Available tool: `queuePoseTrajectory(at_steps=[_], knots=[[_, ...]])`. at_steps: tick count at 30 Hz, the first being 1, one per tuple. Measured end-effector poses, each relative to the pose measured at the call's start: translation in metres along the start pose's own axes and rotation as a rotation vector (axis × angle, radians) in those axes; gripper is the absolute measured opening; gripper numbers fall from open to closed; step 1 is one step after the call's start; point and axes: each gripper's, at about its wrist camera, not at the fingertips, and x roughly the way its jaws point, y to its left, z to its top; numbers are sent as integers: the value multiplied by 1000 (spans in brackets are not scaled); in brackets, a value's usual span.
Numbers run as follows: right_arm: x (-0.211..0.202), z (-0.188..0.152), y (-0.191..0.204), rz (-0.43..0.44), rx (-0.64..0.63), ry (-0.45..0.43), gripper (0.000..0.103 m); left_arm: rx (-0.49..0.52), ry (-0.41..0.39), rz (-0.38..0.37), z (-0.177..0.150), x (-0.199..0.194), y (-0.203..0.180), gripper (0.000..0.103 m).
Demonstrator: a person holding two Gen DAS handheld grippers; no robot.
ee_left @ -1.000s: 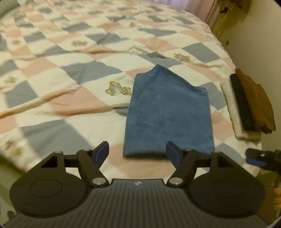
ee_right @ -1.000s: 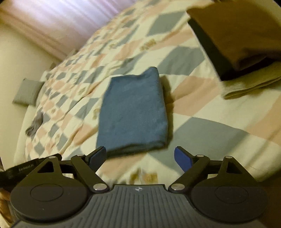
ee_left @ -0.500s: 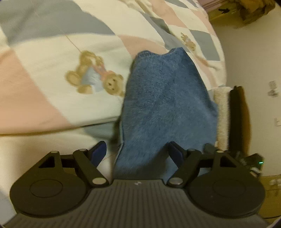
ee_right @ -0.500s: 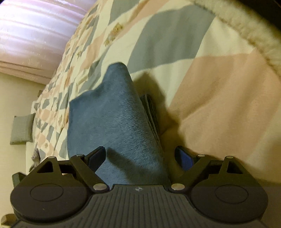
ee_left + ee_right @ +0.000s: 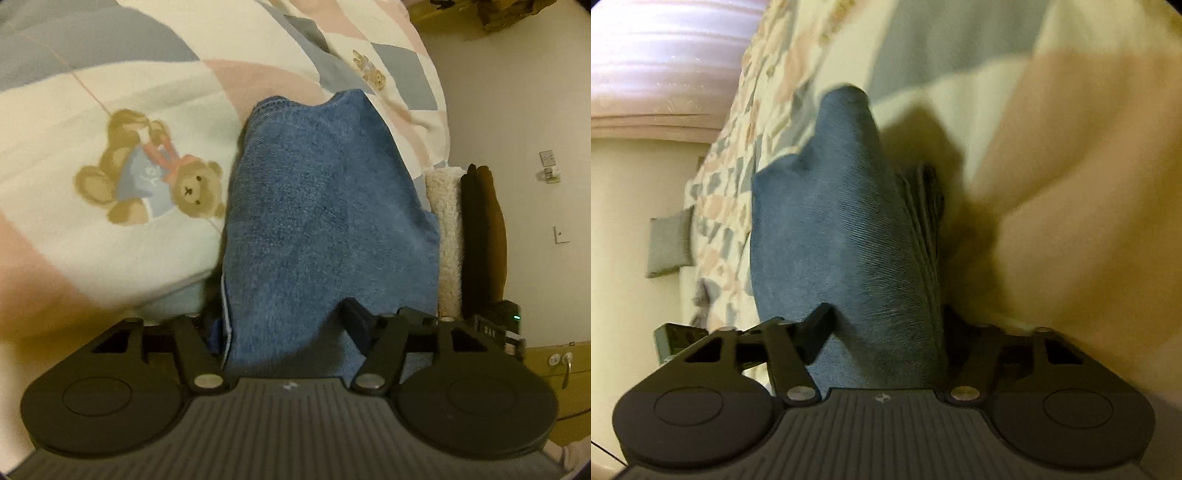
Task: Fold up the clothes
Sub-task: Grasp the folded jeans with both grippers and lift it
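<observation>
Closest in, both tools have gone from hovering short of the folded cloth to straddling its near edge. A second ago the left gripper (image 5: 286, 325) stood back from the bed with its fingers wide apart and nothing between them; now the blue garment (image 5: 325, 221) fills the whole gap. The fingers look narrower than before and pressed into the pile on either side, so I take them as clamped on that near edge, though the left fingertip is mostly buried under cloth. The right gripper (image 5: 886, 325) tells the same story from the other corner: the cloth, seen there as a ribbed grey-blue fold with stacked layers along its right side, sits between its fingers, and the left finger (image 5: 818, 325) bites into it. Its right finger is in shadow, so how tight that grip is I cannot say for sure.

The garment itself still lies on the patchwork quilt (image 5: 110, 229), folded into a narrow oblong beside the printed teddy bear (image 5: 155, 181), though its far end now looks bunched and slightly raised.

Further off, by the bed's edge, a pile of folded things (image 5: 476, 236) stands just past the garment's right side.

To my eye, this two-corner hold means either another fold or a carry to that pile.
</observation>
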Motion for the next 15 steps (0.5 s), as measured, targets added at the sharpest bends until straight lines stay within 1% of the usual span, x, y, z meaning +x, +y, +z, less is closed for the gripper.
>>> queuePoseTrajectory(at_steps=[1,2,3,4,5,7,12,14,15], knots=[[0,0,-1,14,6,2,61,1,-8,-3,0,1,1,60],[1,-1,-3,29,11,3,60,6,-18,-1,0,2,0,58],[1,-1,-5,43,17,5,53,17,-23,5,0,1,-3,56],[1,-1,-6,57,22,7,46,35,-25,15,-1,-2,-8,52],[2,-1,-7,71,28,9,43,55,-27,24,-1,-5,-15,46],[-6,-9,-5,94,56,-24,35,129,-21,16,14,-13,-44,41],[-46,-37,23,153,117,-214,34,337,1,-23,60,-32,-127,39],[-68,-45,40,192,130,-334,34,420,11,-39,78,-40,-160,39],[-81,-48,50,211,136,-404,34,477,25,-61,90,-38,-181,39]])
